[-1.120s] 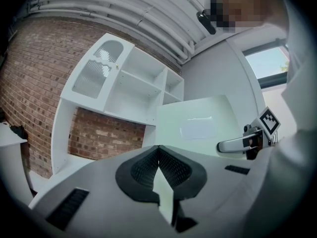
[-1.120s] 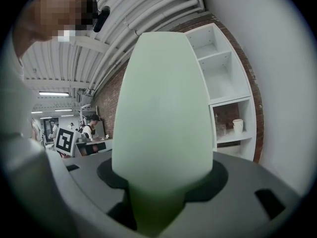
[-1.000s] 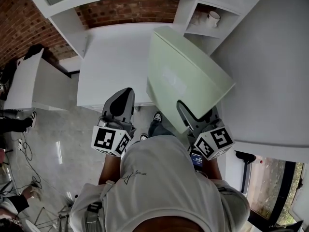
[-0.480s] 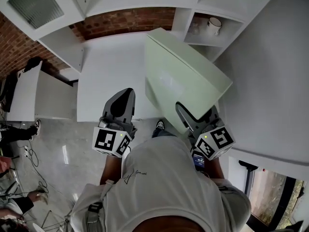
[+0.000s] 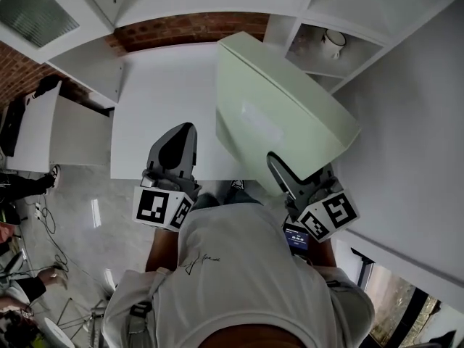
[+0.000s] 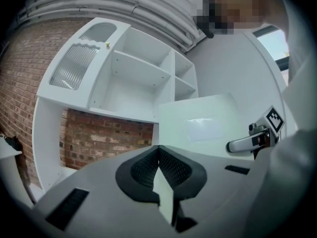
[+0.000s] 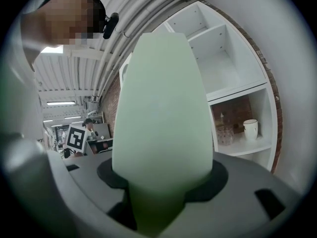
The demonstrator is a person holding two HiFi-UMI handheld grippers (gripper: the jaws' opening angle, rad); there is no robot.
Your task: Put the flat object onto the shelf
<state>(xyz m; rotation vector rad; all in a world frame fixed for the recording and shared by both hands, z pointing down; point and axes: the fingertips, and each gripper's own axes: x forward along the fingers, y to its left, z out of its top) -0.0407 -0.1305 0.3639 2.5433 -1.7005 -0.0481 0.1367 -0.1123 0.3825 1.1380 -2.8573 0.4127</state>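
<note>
Your right gripper (image 5: 290, 178), still clamped on the pale green board (image 5: 275, 114), has eased it slightly toward the far-right shelf (image 5: 308, 60), so placing is close. Your left gripper (image 5: 180, 138) is closed and empty.

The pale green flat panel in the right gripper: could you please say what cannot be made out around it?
- Head view: the pale green flat panel hides its own underside and the right gripper's lower jaw.
- Right gripper view: the panel covers the middle of the white shelf unit.
- Right gripper view: the glass item beside the white mug is too small to identify.
</note>
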